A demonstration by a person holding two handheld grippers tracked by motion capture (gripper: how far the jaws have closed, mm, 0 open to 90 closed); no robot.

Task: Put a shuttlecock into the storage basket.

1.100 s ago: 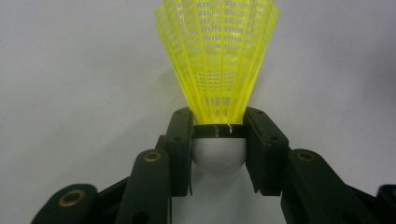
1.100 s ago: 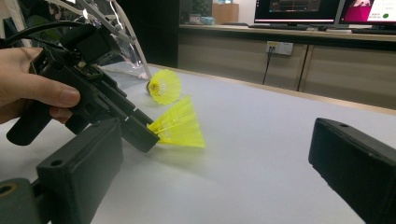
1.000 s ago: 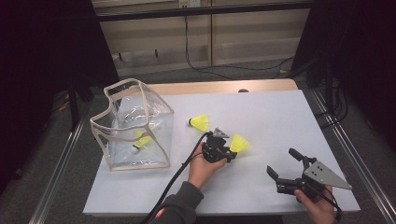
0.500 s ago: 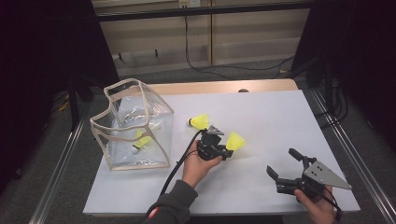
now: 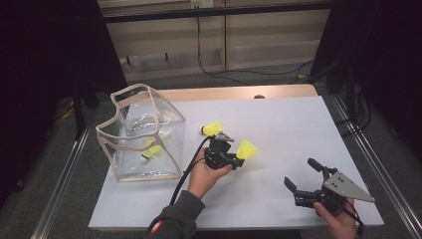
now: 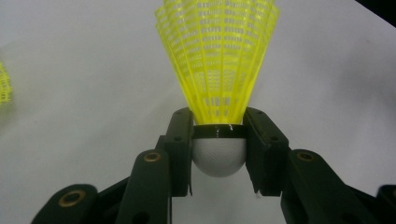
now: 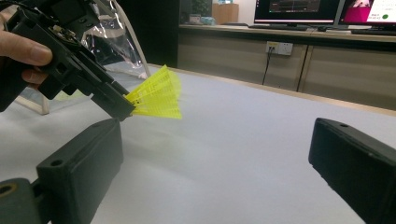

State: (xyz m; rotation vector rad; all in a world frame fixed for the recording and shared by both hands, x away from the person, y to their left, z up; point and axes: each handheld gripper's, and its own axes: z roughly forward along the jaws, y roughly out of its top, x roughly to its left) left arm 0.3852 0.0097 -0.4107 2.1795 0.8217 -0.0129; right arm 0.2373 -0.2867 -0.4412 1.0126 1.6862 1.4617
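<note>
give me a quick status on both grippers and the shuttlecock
Left gripper shut on shuttlecock, clear of table. Right gripper open, empty. Second shuttlecock on table, third in clear bag. Nothing in the way.

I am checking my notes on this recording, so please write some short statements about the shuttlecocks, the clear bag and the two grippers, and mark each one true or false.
1. The left gripper is shut on a yellow shuttlecock, with the pads at its white cork. True.
2. The right gripper holds a shuttlecock too. False: its jaws stand open with nothing between them.
3. A shuttlecock in the bag lies inside the clear bag. True.
4. The clear bag stands at the right side of the table. False: it stands at the left side.
5. A second shuttlecock lies on the table beside the left gripper. True.
</note>
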